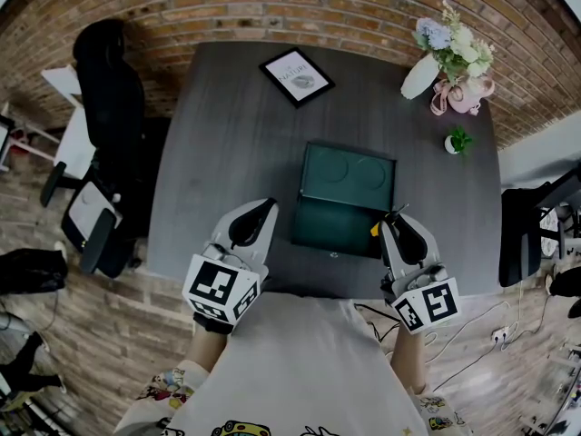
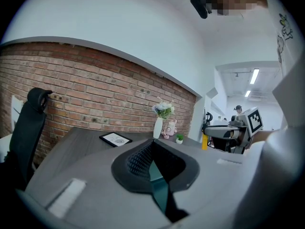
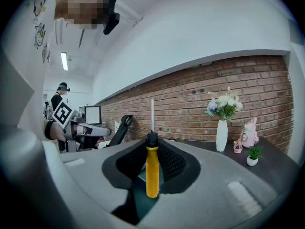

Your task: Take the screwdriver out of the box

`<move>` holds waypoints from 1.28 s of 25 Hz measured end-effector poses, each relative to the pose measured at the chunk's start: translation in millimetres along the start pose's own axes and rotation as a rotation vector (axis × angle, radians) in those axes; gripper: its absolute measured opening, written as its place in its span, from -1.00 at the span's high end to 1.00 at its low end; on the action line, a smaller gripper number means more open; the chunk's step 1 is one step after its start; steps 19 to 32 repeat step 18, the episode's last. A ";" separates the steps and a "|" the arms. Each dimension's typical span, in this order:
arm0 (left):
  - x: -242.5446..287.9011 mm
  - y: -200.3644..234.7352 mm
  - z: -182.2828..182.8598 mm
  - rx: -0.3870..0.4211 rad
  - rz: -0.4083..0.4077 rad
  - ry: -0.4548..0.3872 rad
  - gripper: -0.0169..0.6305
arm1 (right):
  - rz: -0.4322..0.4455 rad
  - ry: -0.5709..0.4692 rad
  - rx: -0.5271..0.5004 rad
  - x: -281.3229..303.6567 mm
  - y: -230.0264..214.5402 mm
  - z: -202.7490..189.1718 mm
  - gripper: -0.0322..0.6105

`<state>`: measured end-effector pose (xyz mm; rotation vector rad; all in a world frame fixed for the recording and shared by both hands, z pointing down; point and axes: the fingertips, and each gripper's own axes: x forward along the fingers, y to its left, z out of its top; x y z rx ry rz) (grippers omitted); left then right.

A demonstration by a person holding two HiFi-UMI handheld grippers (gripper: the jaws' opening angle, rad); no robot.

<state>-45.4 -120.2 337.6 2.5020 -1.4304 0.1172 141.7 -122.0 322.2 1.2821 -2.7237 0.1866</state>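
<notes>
holds screwdriver by yellow handle in right gripper, shaft up, over open box's right corner at table's near edge — shows left gripper closed, empty. could slip or swing back into box from slack pinch.

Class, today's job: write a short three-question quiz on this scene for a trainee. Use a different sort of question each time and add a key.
1. Multiple choice: what is clamped in the right gripper?
A. a yellow-handled screwdriver, shaft pointing up
B. a paintbrush
C. nothing
2. True or false: the green box lies open on the table.
3. Fill the gap: the left gripper is empty, and its jaws are ____.

Key: 1 A; 2 true; 3 shut.
</notes>
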 end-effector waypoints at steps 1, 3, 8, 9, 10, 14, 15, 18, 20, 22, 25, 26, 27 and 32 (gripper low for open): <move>-0.1 0.0 0.1 0.000 -0.001 0.000 0.95 | 0.001 0.001 0.001 0.3 0.2 0.1 0.66; -0.4 0.1 0.2 -0.002 -0.002 0.002 0.95 | 0.000 0.002 0.003 0.5 0.3 0.3 0.66; -0.5 1.9 -0.6 -0.005 0.003 0.001 0.95 | -0.002 0.006 0.006 1.3 -0.9 -1.1 0.66; -0.6 2.4 -0.6 -0.006 0.004 0.001 0.95 | -0.001 0.007 0.007 1.6 -0.8 -1.3 0.66; -0.5 2.8 -0.7 -0.006 0.005 0.002 0.95 | -0.001 0.008 0.007 2.0 -0.8 -1.4 0.66; 0.9 4.1 -0.5 -0.009 0.004 0.004 0.95 | -0.001 0.015 0.008 4.2 -1.3 -2.3 0.66; 1.3 4.5 -0.6 -0.009 0.004 0.005 0.95 | -0.001 0.017 0.008 4.8 -1.3 -2.6 0.66; 2.7 5.6 -0.5 -0.010 0.002 0.006 0.95 | 0.000 0.021 0.007 6.6 -1.9 -2.9 0.66; 2.7 5.6 -0.5 -0.010 0.002 0.006 0.95 | 0.000 0.021 0.007 6.6 -1.9 -2.9 0.66; 2.7 5.6 -0.5 -0.010 0.002 0.006 0.95 | 0.000 0.021 0.007 6.6 -1.9 -2.9 0.66; 2.7 5.6 -0.5 -0.010 0.002 0.006 0.95 | 0.000 0.021 0.007 6.6 -1.9 -2.9 0.66; 2.7 5.6 -0.5 -0.010 0.002 0.006 0.95 | 0.000 0.021 0.007 6.6 -1.9 -2.9 0.66; 2.7 5.6 -0.5 -0.010 0.002 0.006 0.95 | 0.000 0.021 0.007 6.6 -1.9 -2.9 0.66; 2.7 5.6 -0.5 -0.010 0.002 0.006 0.95 | 0.000 0.021 0.007 6.6 -1.9 -2.9 0.66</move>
